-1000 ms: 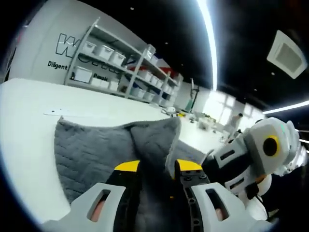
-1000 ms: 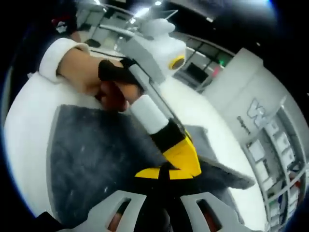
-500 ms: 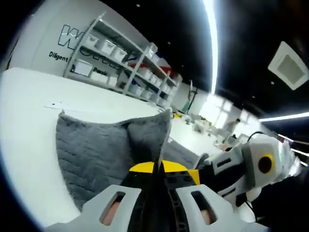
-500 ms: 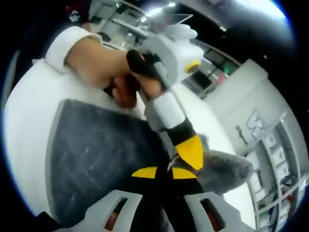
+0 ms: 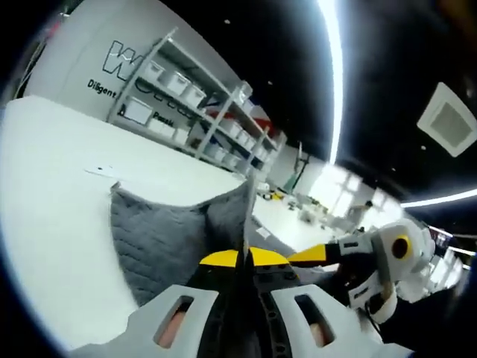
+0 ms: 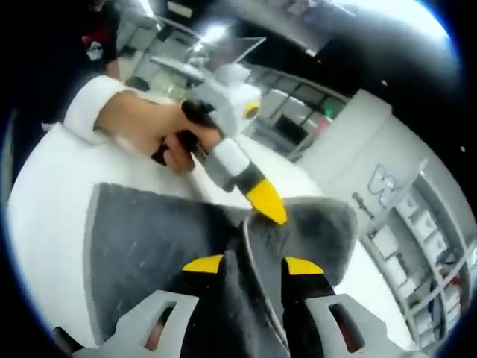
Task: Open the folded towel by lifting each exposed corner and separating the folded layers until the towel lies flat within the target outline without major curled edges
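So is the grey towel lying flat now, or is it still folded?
Still folded, not flat: the grey towel is pinched by the left gripper, its corner raised off the white table.

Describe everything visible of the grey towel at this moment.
The towel is grey, quilted-looking cloth, partly spread on the white table. One part is lifted into a standing peak. The left gripper is shut on that raised fold. In the right gripper view, cloth runs up between the right gripper's parted yellow tips.

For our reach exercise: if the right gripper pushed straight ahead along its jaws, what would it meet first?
Likely the grey towel, raised fabric already between the right gripper's open jaws; just beyond, the left gripper's yellow tip.
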Tool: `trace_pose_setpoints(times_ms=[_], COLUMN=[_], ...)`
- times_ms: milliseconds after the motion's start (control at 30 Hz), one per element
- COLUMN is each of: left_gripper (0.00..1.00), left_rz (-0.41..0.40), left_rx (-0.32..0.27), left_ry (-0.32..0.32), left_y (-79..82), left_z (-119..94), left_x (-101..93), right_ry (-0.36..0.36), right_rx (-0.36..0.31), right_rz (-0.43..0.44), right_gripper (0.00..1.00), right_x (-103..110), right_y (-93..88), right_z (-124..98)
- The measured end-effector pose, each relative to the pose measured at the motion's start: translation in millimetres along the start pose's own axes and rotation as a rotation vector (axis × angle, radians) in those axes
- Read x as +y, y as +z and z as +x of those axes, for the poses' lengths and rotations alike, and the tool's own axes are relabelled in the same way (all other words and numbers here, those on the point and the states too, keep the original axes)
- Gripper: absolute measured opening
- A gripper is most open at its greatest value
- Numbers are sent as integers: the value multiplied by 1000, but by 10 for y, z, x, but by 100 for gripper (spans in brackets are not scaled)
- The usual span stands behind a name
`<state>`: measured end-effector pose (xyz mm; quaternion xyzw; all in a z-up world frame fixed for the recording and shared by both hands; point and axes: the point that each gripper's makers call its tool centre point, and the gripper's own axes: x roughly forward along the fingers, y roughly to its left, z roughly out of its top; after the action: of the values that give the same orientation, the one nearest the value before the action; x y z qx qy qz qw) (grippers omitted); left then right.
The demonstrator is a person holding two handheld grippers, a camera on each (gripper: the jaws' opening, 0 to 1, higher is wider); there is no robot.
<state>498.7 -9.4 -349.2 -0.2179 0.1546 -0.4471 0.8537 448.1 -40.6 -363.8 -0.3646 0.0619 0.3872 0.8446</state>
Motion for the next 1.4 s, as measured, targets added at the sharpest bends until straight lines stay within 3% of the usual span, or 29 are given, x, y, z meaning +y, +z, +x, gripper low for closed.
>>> trace_pose_setpoints(times_ms=[200, 300, 400, 533, 600, 667, 767, 1000, 1067, 1233, 1400], left_gripper=[3, 3, 3, 3, 3, 3, 3, 3, 3, 3, 3], left_rz=[4, 9, 10, 0, 4, 31, 47, 31, 31, 41, 26], left_rx=[-21, -26, -31, -36, -32, -19, -13, -19, -23, -20, -22], left_ry=[14, 24, 37, 45, 53, 75, 89, 92, 95, 117, 124], left_y=[142, 165, 120, 125, 130, 80, -12, -37, -33, -18, -20], left_z=[-35, -54, -88, -114, -120, -135, -162, -204, -213, -259, -278], left_x=[104, 147, 139, 179, 215, 226, 170, 143, 137, 216, 253], right_ry=[-13, -29, -44, -51, -48, -51, -74, -31, 26, 153, 151], right_rx=[-62, -90, -101, -125, -124, -116, -112, -55, -18, -32, -30], right_rz=[116, 166, 220, 378, 454, 458, 468, 529, 572, 708, 616], right_gripper=[30, 26, 24, 22, 16, 7, 10, 18, 21, 27, 16], right_x=[-46, -123, -200, -361, -387, -420, -463, -334, -213, 78, 191], right_y=[1, -30, -110, -288, -401, -458, -511, -649, -705, -644, -541], right_z=[-165, -278, -359, -447, -463, -508, -523, -534, -537, -519, -492])
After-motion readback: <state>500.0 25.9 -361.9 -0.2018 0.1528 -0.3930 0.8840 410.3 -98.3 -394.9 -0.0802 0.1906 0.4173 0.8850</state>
